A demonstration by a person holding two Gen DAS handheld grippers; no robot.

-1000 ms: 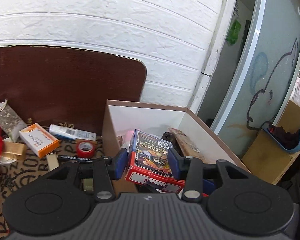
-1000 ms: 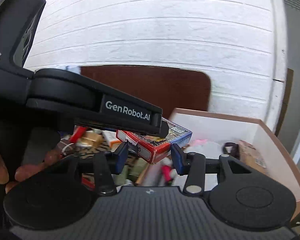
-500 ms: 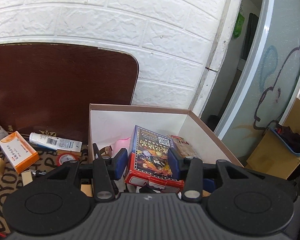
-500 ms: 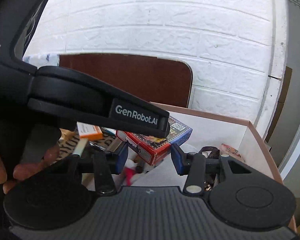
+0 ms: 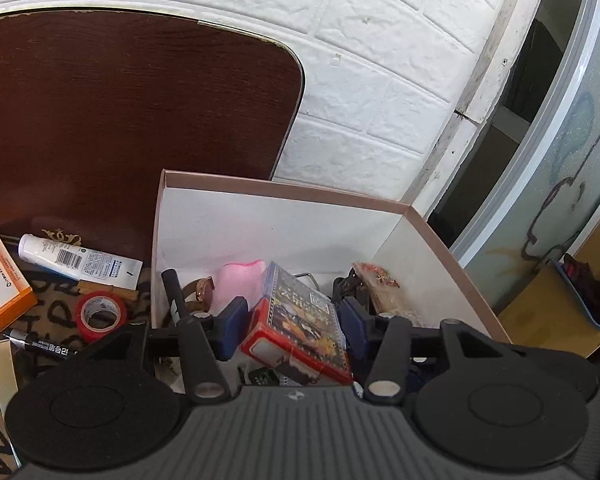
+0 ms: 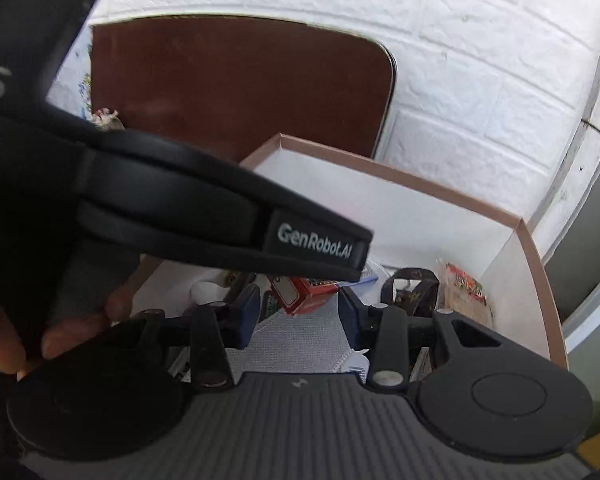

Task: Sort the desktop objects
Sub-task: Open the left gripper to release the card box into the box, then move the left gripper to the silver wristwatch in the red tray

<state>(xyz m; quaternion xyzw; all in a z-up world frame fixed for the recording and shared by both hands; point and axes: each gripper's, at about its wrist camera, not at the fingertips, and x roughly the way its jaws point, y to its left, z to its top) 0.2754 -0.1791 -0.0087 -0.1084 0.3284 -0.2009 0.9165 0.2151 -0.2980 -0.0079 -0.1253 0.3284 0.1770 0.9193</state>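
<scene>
Item: card box (image 5: 300, 320), red sides, dark printed face. Location: between the blue fingers (image 5: 233, 320) of the left gripper (image 5: 296, 326), above the interior of the open cardboard box (image 5: 284, 196). The left gripper's jaws are opening; a narrow gap shows on each side of the card box, so the pads do not appear to press on it.

Right gripper (image 6: 298, 316): jaws about half apart and closing, nothing gripped between the fingers (image 6: 246, 314); a white mesh cloth (image 6: 300, 340) lies below the gap. The card box appears beyond them, under the left gripper's black body.

Cardboard box contents: pink pouch (image 5: 240, 284), wristwatch (image 5: 202, 290), snack packet (image 5: 376, 284).

Tabletop (image 5: 56, 308), left of the cardboard box: red tape roll (image 5: 100, 314), white tube (image 5: 76, 260), orange carton (image 5: 0, 284), black marker (image 5: 40, 344).
</scene>
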